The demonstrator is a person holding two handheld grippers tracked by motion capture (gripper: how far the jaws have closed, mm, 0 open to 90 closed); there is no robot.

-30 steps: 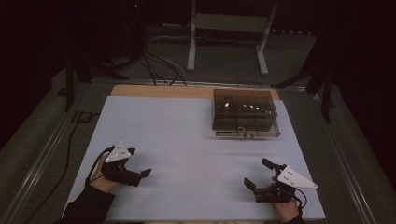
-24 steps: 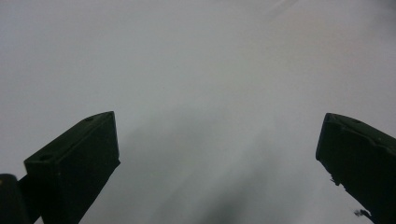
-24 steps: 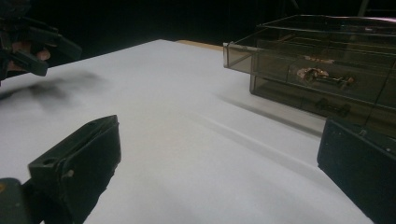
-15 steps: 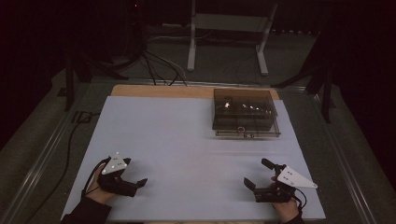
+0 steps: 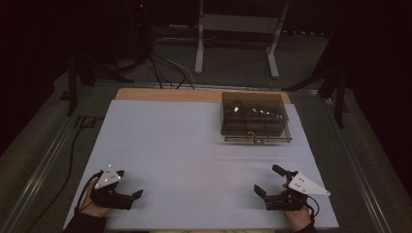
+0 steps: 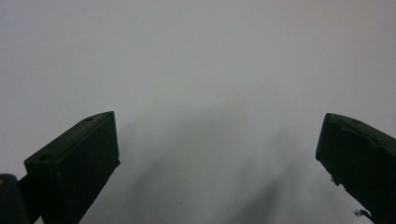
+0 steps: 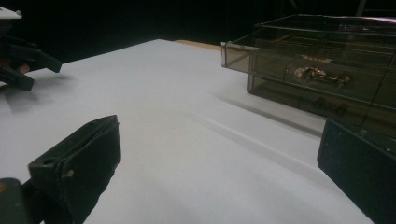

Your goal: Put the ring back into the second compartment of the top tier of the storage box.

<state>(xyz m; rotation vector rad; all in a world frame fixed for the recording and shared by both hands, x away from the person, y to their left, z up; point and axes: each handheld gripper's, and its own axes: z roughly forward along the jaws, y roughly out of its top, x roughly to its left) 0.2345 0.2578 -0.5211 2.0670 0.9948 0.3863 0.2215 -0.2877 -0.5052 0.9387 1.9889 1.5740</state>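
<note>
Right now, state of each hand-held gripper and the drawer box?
Left hand-held gripper: open, empty, low over the white table.
Right hand-held gripper: open, empty, near the table's front edge.
Clear drawer box: upright at the far right, small items inside; lower drawer looks slightly pulled out.

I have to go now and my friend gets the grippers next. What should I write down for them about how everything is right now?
Left gripper: jaws open, holding nothing, resting low at the near left of the white table sheet.
Right gripper: jaws open, holding nothing, at the near right, pointing toward the box.
Smoky clear plastic drawer box: far right of the sheet, apart from both grippers. Small things lie inside, too dim to name. Its bottom drawer looks pulled out a little.
Done: nothing lifted out as far as can be seen.
Left: probably reach the box with the right gripper, which is nearer.
</note>
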